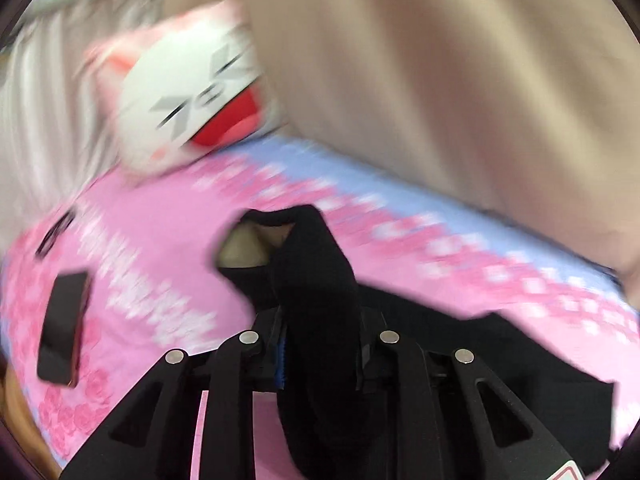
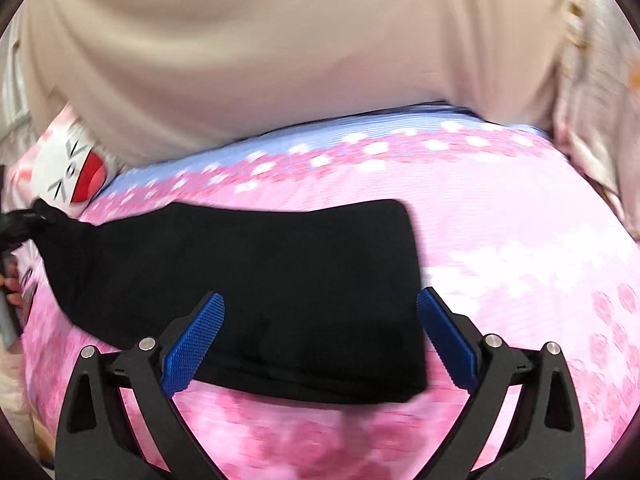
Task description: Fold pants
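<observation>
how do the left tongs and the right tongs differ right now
The left tongs are shut on the black pants, a bunch of the fabric pinched between them and lifted; the right tongs are open, holding nothing. The left tongs' blue pads are almost hidden by cloth; the right tongs' blue pads show fully, spread wide over the pants' flat end. Both are over the pink floral bedsheet.
</observation>
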{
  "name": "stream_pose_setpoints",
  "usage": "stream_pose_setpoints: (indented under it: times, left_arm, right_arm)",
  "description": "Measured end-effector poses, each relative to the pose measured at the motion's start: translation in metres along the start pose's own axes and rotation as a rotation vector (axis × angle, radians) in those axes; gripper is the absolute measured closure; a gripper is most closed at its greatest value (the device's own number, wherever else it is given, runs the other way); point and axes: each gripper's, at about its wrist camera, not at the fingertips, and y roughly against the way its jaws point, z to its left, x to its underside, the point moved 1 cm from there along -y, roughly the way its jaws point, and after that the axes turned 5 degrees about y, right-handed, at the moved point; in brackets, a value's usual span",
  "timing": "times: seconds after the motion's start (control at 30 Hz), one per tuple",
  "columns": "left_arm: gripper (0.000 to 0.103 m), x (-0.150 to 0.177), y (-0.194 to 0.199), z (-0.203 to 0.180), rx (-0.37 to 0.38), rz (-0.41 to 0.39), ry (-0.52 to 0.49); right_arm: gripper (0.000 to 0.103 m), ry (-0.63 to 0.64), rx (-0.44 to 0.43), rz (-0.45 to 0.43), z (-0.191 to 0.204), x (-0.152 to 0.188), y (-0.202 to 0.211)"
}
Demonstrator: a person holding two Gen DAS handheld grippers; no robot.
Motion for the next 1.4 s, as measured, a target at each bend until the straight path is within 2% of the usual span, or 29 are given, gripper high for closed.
stream_pose_setpoints:
  times: [0.17, 0.27, 0.37, 0.47, 0.53, 0.6, 0.63, 0.7, 0.73, 0.77, 0.83, 0.87, 0.93, 1.0, 1.07, 1.13, 1.2, 1.3, 1.4]
  left_arm:
    - [0.084, 0.011, 0.062, -0.116, 0.176, -0.093, -0.203]
    - [0.083, 0.039, 0.083, -0.19, 0.284, -0.088, -0.341]
    - [0.083, 0.087, 0.089, -0.264, 0.374, -0.024, -0.484]
    - [0.082, 0.133, 0.078, -0.313, 0.404, 0.064, -0.575]
    - [0.077, 0.171, 0.053, -0.343, 0.381, 0.183, -0.63]
    - [0.075, 0.207, 0.037, -0.357, 0.303, 0.272, -0.662]
    - [0.075, 0.217, 0.039, -0.357, 0.268, 0.261, -0.67]
    - [0.064, 0.227, 0.064, -0.357, 0.259, 0.152, -0.717]
    - [0.044, 0.229, 0.078, -0.356, 0.297, 0.14, -0.722]
    - [0.033, 0.23, 0.09, -0.354, 0.338, 0.143, -0.717]
    - [0.029, 0.232, 0.12, -0.344, 0.353, 0.078, -0.696]
    - [0.024, 0.235, 0.133, -0.342, 0.386, 0.062, -0.712]
    - [0.024, 0.235, 0.153, -0.33, 0.432, 0.046, -0.723]
    - [0.024, 0.228, 0.161, -0.314, 0.428, 0.024, -0.709]
    - [0.024, 0.215, 0.16, -0.297, 0.378, 0.008, -0.675]
    - [0.024, 0.191, 0.145, -0.271, 0.305, 0.0, -0.618]
    - [0.024, 0.17, 0.126, -0.245, 0.192, -0.007, -0.569]
    - [0.025, 0.151, 0.095, -0.214, 0.052, 0.007, -0.52]
    - [0.025, 0.138, 0.074, -0.184, -0.046, 0.018, -0.48]
  right_arm:
    - [0.008, -0.065, 0.04, -0.028, -0.036, 0.006, 0.014]
    - [0.008, -0.106, 0.064, -0.037, -0.061, 0.017, 0.024]
    - [0.008, -0.15, 0.081, -0.028, -0.085, 0.028, 0.03]
    - [0.008, -0.219, 0.062, -0.013, -0.108, 0.039, 0.032]
    - [0.008, -0.261, 0.031, -0.012, -0.119, 0.043, 0.032]
    - [0.008, -0.291, 0.01, -0.005, -0.126, 0.045, 0.03]
    - [0.008, -0.307, -0.003, -0.001, -0.13, 0.046, 0.029]
    - [0.008, -0.357, -0.043, 0.006, -0.139, 0.05, 0.027]
    - [0.008, -0.377, -0.058, 0.011, -0.143, 0.051, 0.024]
    - [0.008, -0.407, -0.078, 0.017, -0.148, 0.053, 0.022]
    - [0.008, -0.466, -0.112, 0.016, -0.158, 0.057, 0.021]
    - [0.008, -0.487, -0.123, 0.016, -0.162, 0.058, 0.02]
    - [0.008, -0.472, -0.108, 0.007, -0.161, 0.056, 0.023]
    - [0.008, -0.427, -0.084, 0.012, -0.156, 0.05, 0.025]
    - [0.008, -0.342, -0.066, 0.008, -0.143, 0.035, 0.028]
    - [0.008, -0.287, -0.096, -0.009, -0.128, 0.017, 0.03]
    - [0.007, -0.214, -0.118, -0.019, -0.107, -0.005, 0.031]
    - [0.006, -0.046, -0.128, 0.034, -0.064, -0.035, 0.011]
    - [0.005, 0.094, -0.141, 0.108, -0.022, -0.051, -0.027]
